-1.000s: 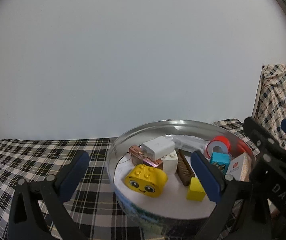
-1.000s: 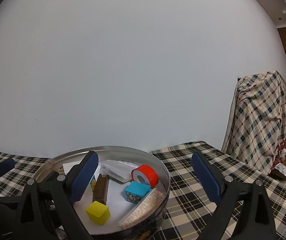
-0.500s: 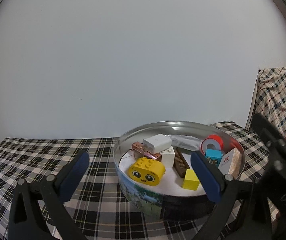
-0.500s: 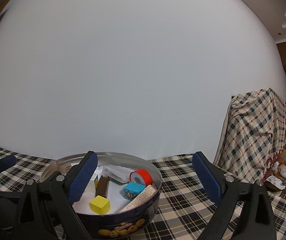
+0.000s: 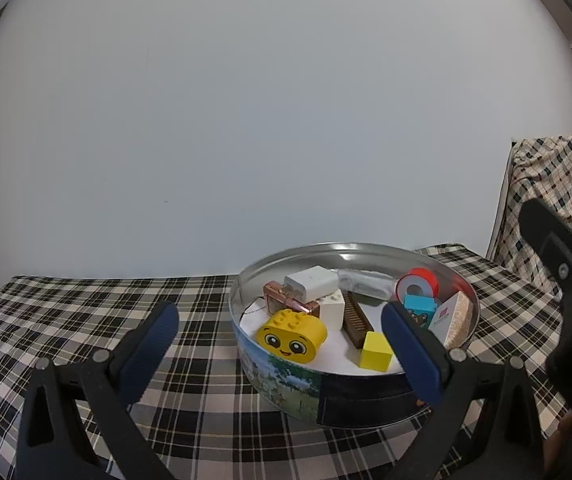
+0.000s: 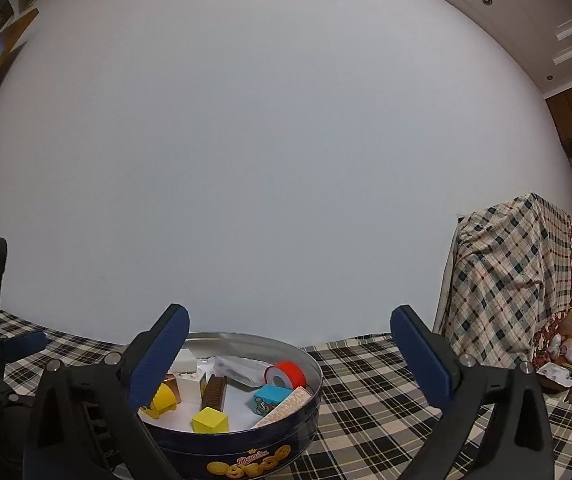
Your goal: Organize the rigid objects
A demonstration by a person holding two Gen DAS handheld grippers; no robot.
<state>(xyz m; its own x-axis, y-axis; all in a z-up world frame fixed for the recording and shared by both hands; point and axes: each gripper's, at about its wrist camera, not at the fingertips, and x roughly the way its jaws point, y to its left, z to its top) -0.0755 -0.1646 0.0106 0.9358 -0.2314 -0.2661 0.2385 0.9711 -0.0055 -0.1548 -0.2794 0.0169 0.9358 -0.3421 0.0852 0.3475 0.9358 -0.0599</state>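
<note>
Both grippers backed from tin (image 5: 286,376), level.

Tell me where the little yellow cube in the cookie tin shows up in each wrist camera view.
Left wrist: the yellow cube lies at the tin's near edge, right of centre, just left of the right blue finger pad.
Right wrist: yellow cube lies low and left of centre, at the tin's near wall.
Shared landmark: the red tape roll, toward the tin's far right in both.

You can read one curly gold word, about "Danisa", on the side of the round blue cookie tin (image 6: 246,462), above the cookie pictures.
</note>
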